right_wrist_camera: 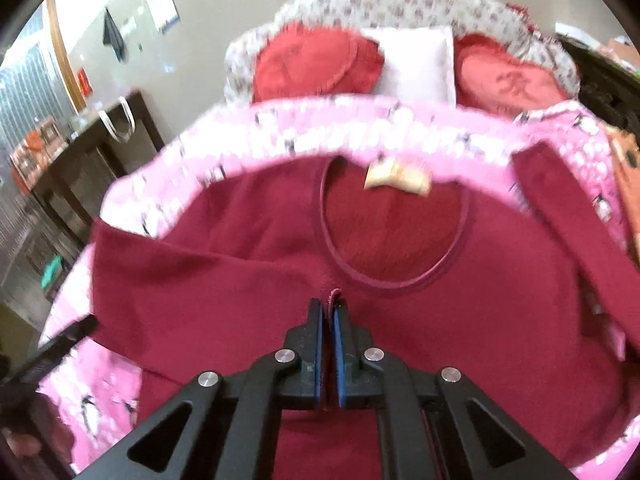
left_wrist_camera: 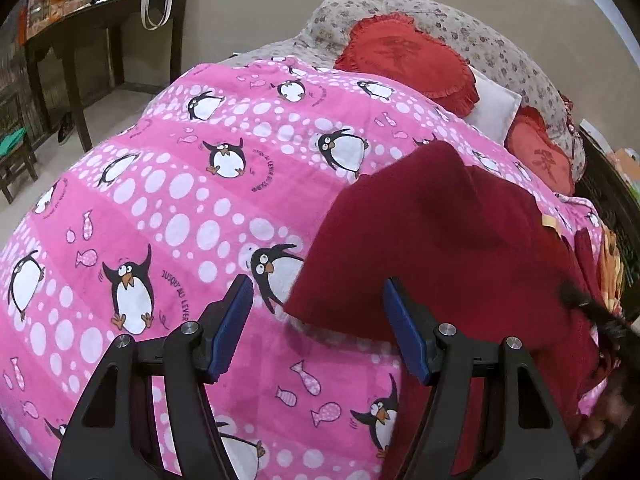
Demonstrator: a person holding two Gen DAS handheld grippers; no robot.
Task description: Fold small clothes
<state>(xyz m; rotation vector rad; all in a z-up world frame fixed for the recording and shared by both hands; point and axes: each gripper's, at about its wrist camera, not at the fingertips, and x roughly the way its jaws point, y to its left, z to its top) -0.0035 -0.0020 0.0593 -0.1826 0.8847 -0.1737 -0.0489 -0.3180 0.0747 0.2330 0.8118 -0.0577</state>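
A dark red long-sleeved top (right_wrist_camera: 460, 320) lies on a pink penguin-print quilt (left_wrist_camera: 168, 208), neckline and a tan label (right_wrist_camera: 398, 178) toward the pillows. My right gripper (right_wrist_camera: 330, 304) is shut on a fold of the top's red fabric just below the neckline. A folded part of the top (left_wrist_camera: 432, 248) shows in the left wrist view, raised at the right. My left gripper (left_wrist_camera: 318, 292) is open and empty above the quilt, its right finger (left_wrist_camera: 404, 336) at the top's lower edge. The right gripper's tool shows blurred at the far right (left_wrist_camera: 592, 312).
Red heart cushions (left_wrist_camera: 408, 56), a white pillow (right_wrist_camera: 416, 64) and floral pillows (left_wrist_camera: 480, 28) lie at the bed's head. A dark wooden table (left_wrist_camera: 100, 20) with a white bag stands left of the bed. An orange item (right_wrist_camera: 628, 160) lies at the quilt's right edge.
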